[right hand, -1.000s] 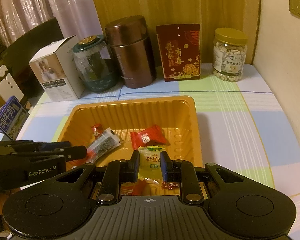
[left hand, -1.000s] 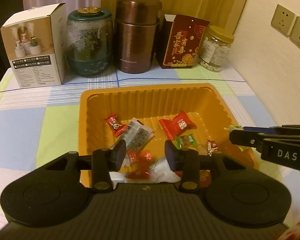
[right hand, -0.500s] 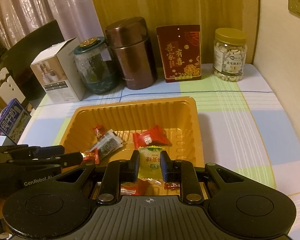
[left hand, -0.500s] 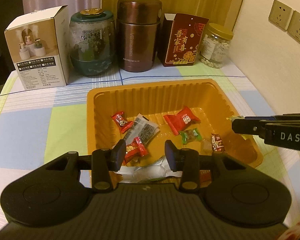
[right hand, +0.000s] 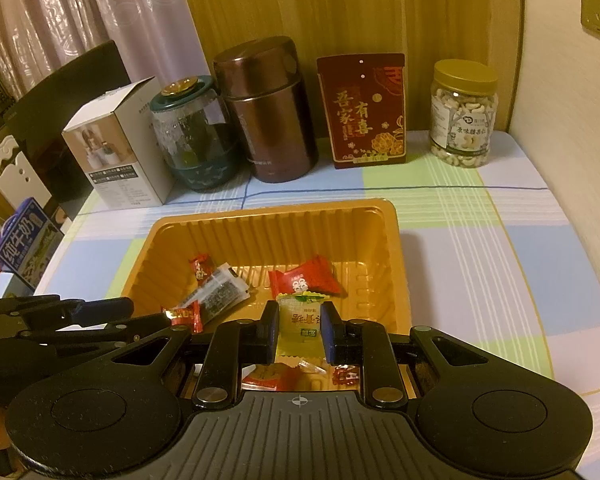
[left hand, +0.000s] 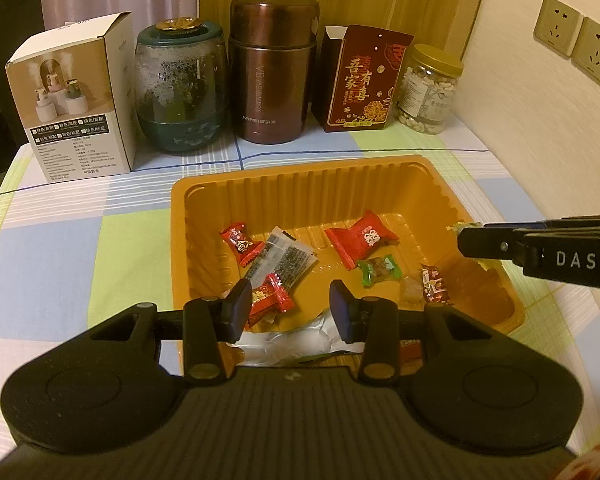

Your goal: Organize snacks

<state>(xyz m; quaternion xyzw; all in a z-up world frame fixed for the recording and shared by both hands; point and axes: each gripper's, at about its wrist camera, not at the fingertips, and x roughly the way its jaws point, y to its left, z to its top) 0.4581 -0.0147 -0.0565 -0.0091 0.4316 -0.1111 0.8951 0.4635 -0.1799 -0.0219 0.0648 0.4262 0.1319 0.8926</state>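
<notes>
Right gripper (right hand: 299, 334) is clamped on a pale yellow candy packet (right hand: 300, 318) with green printing, held above the near end of the orange tray (right hand: 392, 248). Left gripper (left hand: 288, 307) hangs over the tray's near edge with its jaws apart and nothing between them; just below it lie a red candy (left hand: 270, 298) and a crumpled white wrapper (left hand: 296, 338). Seen from the left wrist view, the right gripper's side carries the letters "DAS" (left hand: 575, 260).

Inside the tray, beyond the grippers, lie a green-wrapped candy (left hand: 378, 270), a small dark red candy (left hand: 434, 289), a clear packet with dark contents (left hand: 286, 258), a small red candy (left hand: 240, 242) touching it, and a larger red packet (left hand: 360, 238) with a white emblem.

On the checked table (left hand: 80, 240) behind the tray stands a row: a white box (left hand: 74, 100) printed with small bottles and Chinese text, a glass jar with a teal base (left hand: 178, 88), a brown metal container (left hand: 272, 68) reading "VACUUMBOX", a red box (left hand: 364, 80) with gold Chinese characters and flowers, and a gold-lidded jar of cashews (right hand: 463, 114). At the far left of the right wrist view sits a blue carton (right hand: 22, 242) with white Chinese characters.
</notes>
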